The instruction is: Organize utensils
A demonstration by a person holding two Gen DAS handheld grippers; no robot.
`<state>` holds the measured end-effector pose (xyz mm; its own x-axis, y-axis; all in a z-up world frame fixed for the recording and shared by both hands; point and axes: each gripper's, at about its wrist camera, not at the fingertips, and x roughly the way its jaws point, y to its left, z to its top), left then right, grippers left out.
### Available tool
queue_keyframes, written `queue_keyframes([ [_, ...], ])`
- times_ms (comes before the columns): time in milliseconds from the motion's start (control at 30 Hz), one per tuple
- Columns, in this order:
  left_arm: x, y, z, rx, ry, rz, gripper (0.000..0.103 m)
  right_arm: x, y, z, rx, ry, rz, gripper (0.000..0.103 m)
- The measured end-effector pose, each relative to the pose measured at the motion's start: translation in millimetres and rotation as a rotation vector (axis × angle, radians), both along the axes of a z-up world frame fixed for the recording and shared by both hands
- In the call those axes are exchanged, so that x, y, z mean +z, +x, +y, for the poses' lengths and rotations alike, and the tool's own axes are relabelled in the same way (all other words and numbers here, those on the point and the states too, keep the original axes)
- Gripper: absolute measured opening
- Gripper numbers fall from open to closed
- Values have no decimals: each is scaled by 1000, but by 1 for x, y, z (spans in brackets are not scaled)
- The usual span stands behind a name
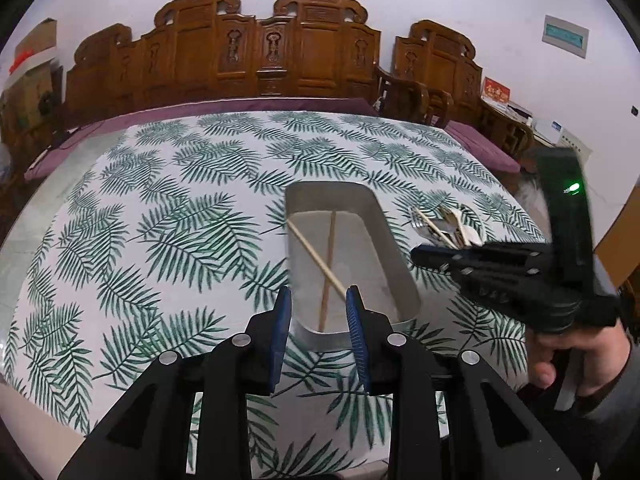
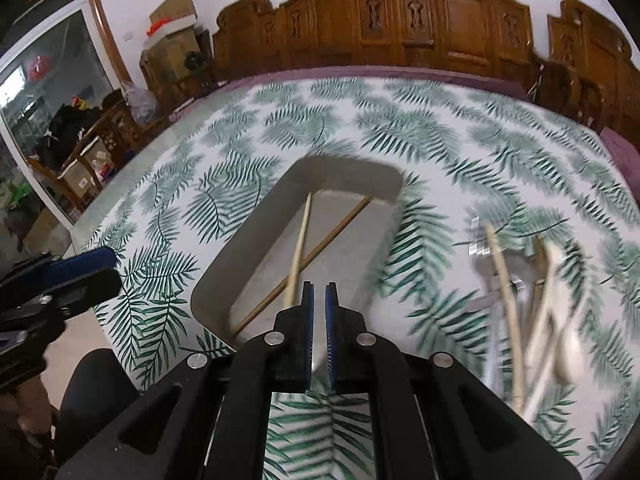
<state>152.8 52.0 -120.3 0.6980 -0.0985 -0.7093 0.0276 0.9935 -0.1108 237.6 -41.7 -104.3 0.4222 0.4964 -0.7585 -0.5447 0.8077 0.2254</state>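
Toward the left of the table (image 1: pixel 120 240), where the leaf-printed cloth lay flat and smooth, my left gripper (image 1: pixel 319 300) hung over the near end of the tray (image 1: pixel 384 216), its blue ribbed pads part-way apart with nothing pressed between them. The tray was a shallow grey oblong with rounded corners and a matte floor. In it lay two chopsticks (image 1: pixel 330 256), crossed, one pale and one darker: thin, stiff wooden sticks that I judged light and apt to roll, best pinched across the shaft near the middle.

Further right, my right gripper (image 2: pixel 319 292) was nearly shut and empty, held above the tray's near edge.

At the far right, the loose utensils (image 2: pixel 524 292) waited in a heap on the cloth: a shiny metal fork, a pale spoon and more sticks, all blurred in that view. The metal looked slick and heavier, so I reckoned a grip on the handle safest, one piece at a time.
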Motion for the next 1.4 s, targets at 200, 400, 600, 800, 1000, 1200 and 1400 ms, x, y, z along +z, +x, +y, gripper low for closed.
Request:
queue_keyframes([
  [200, 2, 4, -21, -36, 0, -8, 40, 25, 3, -53, -59, -13, -78, 7],
  [400, 3, 8, -38, -57, -3, -8, 61, 32, 12, -101, -120, -37, -110, 7],
  [600, 0, 13, -48, -71, -3, 3, 68, 10, 18, -124, -138, -73, -77, 13],
  [800, -5, 16, -59, -86, 15, 14, 71, -32, 23, -122, -127, -132, -11, 15],
  [1000, -7, 19, -66, -98, 29, 22, 72, -58, 32, -118, -105, -147, 34, 15],
  [1200, -11, 23, -71, -104, 35, 37, 71, -66, 46, -105, -77, -176, 36, 15],
  [1400, -15, 26, -78, -111, 48, 49, 71, -72, 59, -95, -52, -229, 26, 15],
])
